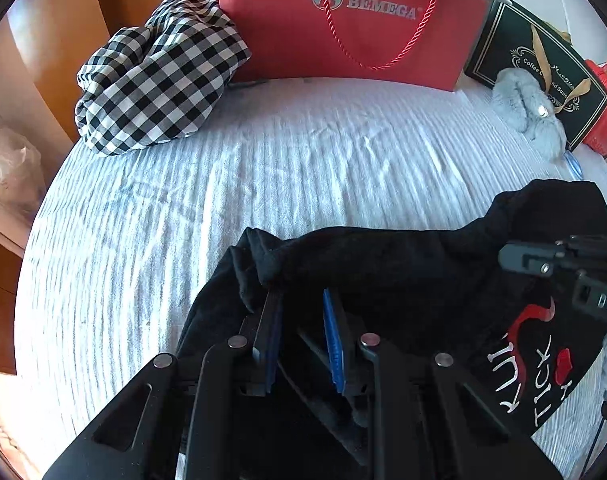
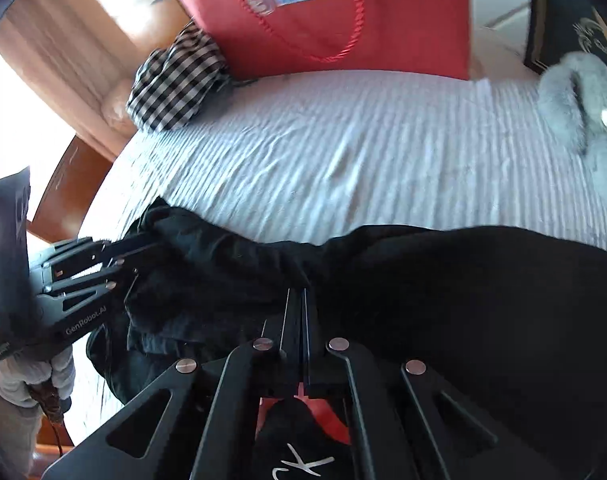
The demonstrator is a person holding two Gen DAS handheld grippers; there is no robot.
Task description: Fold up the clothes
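Two claws w/ soft black tee (image 1: 403,264) on ribbed bedspread (image 1: 263,160)

Left wrist view rides low over the left gripper (image 1: 303,320), close above the black garment (image 1: 403,272), facing across the white bed (image 1: 223,184) toward the red bag (image 1: 343,40). Right wrist view sits just as close behind the right gripper (image 2: 301,320), aimed the same way. Both catch the checked cloth (image 1: 155,68), red bag, grey fluffy toy (image 1: 531,108) and each other's gripper.
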